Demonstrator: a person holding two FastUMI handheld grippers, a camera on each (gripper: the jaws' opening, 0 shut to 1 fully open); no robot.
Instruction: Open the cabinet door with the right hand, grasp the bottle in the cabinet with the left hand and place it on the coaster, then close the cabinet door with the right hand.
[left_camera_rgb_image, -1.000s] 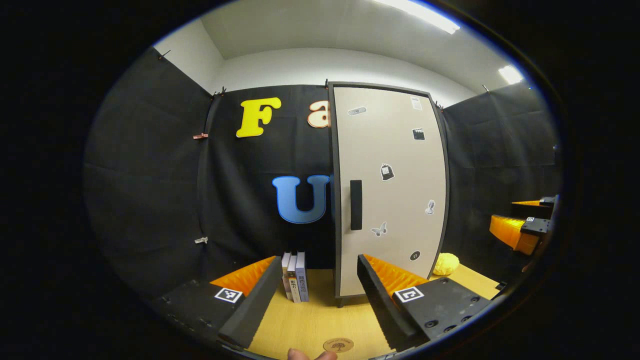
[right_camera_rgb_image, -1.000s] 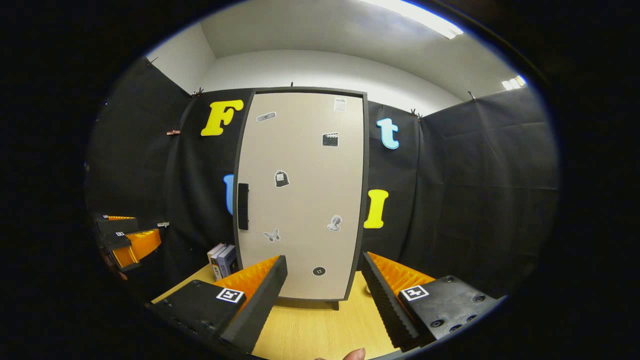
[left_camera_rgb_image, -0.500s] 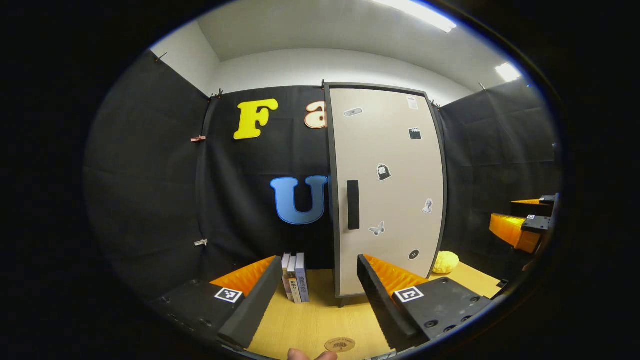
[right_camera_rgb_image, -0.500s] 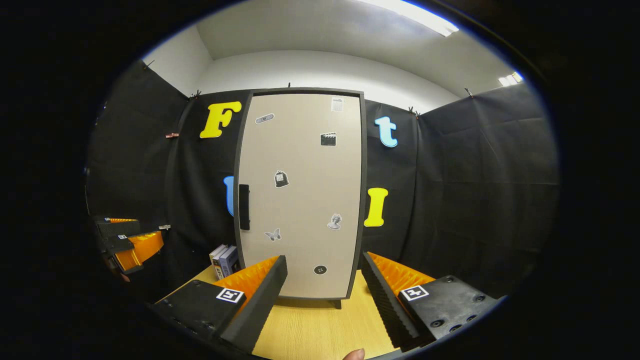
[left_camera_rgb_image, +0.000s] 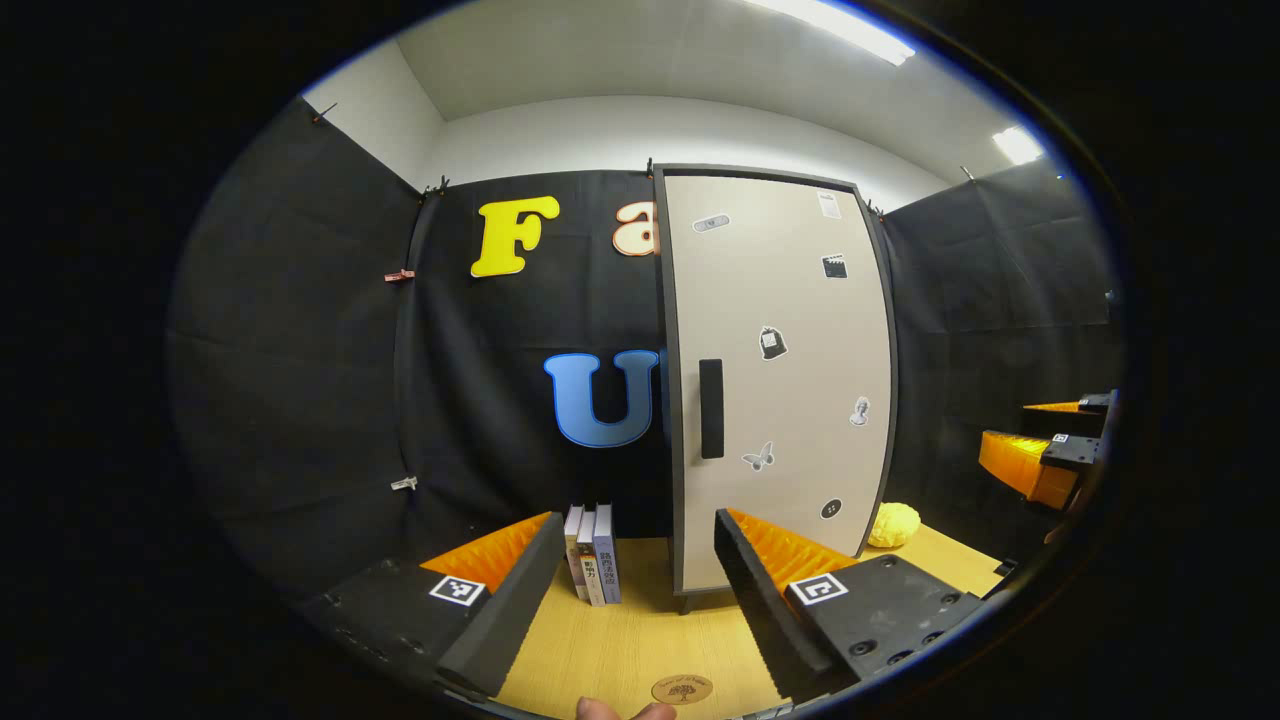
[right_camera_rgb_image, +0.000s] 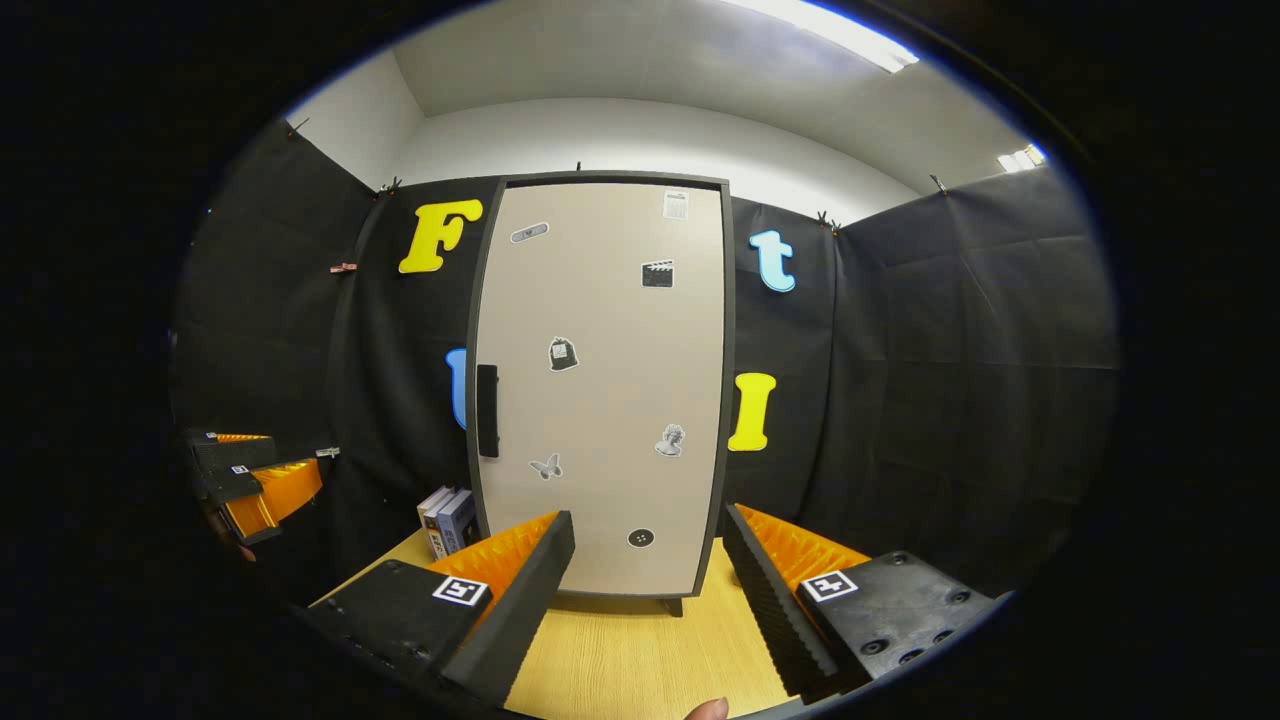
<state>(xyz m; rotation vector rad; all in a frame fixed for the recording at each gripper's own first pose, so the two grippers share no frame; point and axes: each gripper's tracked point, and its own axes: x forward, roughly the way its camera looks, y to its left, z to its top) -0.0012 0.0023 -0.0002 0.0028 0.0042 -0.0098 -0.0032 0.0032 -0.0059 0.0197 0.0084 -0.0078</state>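
Observation:
A tall beige cabinet door (left_camera_rgb_image: 775, 380) (right_camera_rgb_image: 605, 390) with a dark frame stands shut on the wooden table, its dark vertical handle (left_camera_rgb_image: 711, 408) (right_camera_rgb_image: 487, 410) near its left edge. The bottle is hidden behind the door. A round wooden coaster (left_camera_rgb_image: 682, 689) lies on the table near the front, between the left gripper's fingers. My left gripper (left_camera_rgb_image: 632, 600) is open and holds nothing, well short of the cabinet. My right gripper (right_camera_rgb_image: 645, 595) is open too, facing the door from a distance; it also appears far right in the left gripper view (left_camera_rgb_image: 1045, 450).
Several upright books (left_camera_rgb_image: 591, 552) (right_camera_rgb_image: 445, 520) stand left of the cabinet. A yellow soft object (left_camera_rgb_image: 892, 525) lies to the cabinet's right. The wooden table (right_camera_rgb_image: 630, 665) stretches in front. A fingertip (left_camera_rgb_image: 625, 710) shows at the bottom edge.
Both views have shifted only slightly; the door stays shut and both grippers stay open at about the same distance.

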